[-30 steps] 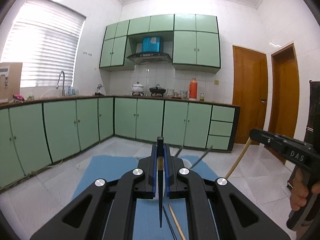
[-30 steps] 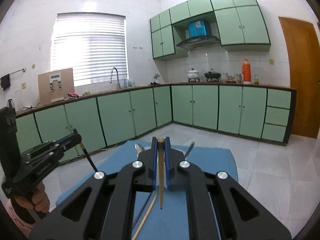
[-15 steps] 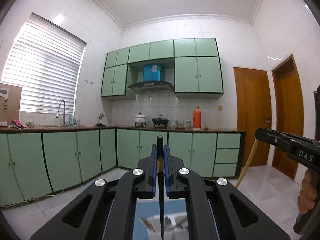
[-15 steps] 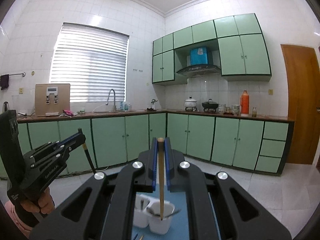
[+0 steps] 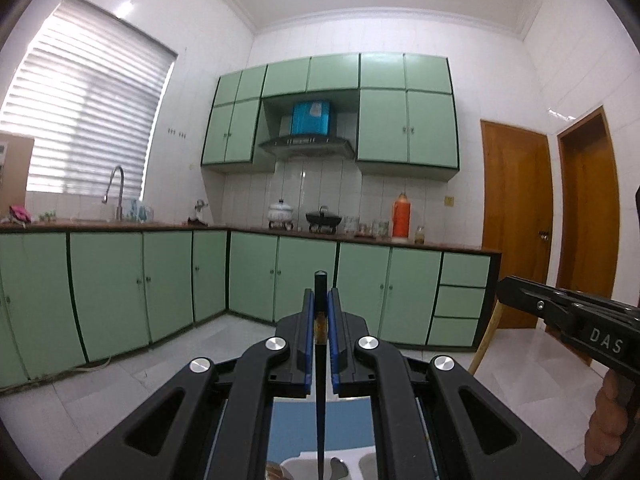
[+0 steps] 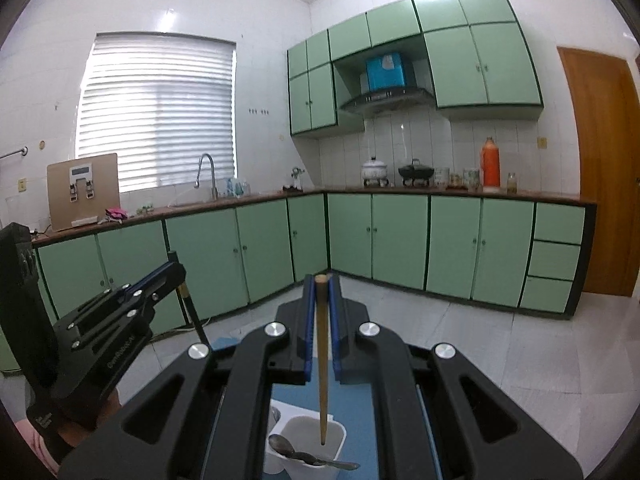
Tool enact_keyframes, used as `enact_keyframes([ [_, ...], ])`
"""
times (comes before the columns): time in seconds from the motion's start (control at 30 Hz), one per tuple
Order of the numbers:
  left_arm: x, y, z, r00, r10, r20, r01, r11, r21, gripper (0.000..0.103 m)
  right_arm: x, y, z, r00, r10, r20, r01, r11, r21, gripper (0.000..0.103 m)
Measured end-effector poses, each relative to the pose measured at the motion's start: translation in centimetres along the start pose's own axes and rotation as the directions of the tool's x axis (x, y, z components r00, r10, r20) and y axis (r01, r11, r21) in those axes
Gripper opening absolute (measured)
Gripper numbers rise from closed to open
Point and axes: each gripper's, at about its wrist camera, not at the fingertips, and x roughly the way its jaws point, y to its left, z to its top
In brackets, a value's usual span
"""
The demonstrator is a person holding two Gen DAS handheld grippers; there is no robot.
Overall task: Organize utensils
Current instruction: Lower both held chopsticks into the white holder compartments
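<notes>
My left gripper [image 5: 320, 300] is shut on a black chopstick [image 5: 320, 392] that hangs down toward white holder cups [image 5: 360, 465] at the bottom edge of the left wrist view. My right gripper [image 6: 322, 284] is shut on a wooden chopstick [image 6: 322, 368]; its tip hangs over a white cup [image 6: 316, 442] that holds metal spoons [image 6: 308, 456]. The cups stand on a blue mat [image 6: 360, 412]. Each gripper shows in the other's view: the right gripper [image 5: 500, 290] at the right edge, the left gripper [image 6: 180, 270] at the left, each with its chopstick.
Green base cabinets [image 6: 400, 240] under a brown counter run along the far walls, with a sink tap [image 6: 206, 172], pots [image 6: 414, 170] and an orange flask [image 6: 490, 162]. Wooden doors [image 5: 516, 224] stand at the right. The floor [image 6: 500, 356] is pale tile.
Both grippers, still shut on their chopsticks, have moved away from the loose utensils on the mat to above the white cups. The mat has slid down out of most of both views.
</notes>
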Motion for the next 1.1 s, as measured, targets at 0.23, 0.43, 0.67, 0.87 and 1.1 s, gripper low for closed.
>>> enact_keyframes([
  [0.23,2.4,0.8,-3.2,0.997,0.002,-0.076,-0.002,1.0,-0.003,0.006,2.1,0.2,-2.5,0.999,-0.012,-0.042,0.012,1.0,0.008,0.006],
  [0.43,3.2,1.0,-5.0,0.993,0.009,-0.116,-0.008,1.0,0.008,0.006,3.4,0.2,-4.3,0.997,-0.016,-0.073,0.018,1.0,0.024,0.006],
  [0.67,3.2,0.7,-6.2,0.992,0.012,-0.129,-0.009,1.0,0.027,0.007,4.2,0.4,-6.0,0.995,-0.021,-0.099,0.024,0.999,0.027,0.006],
  [0.87,3.3,0.6,-6.8,0.99,0.012,-0.144,-0.008,1.0,0.03,0.007,4.8,0.2,-7.2,0.993,-0.029,-0.118,0.033,0.999,0.037,0.006],
  [1.1,3.1,0.6,-7.3,0.988,0.015,-0.155,-0.01,0.999,0.034,0.007,4.5,0.4,-7.1,0.993,-0.044,-0.113,0.047,0.998,0.029,0.007],
])
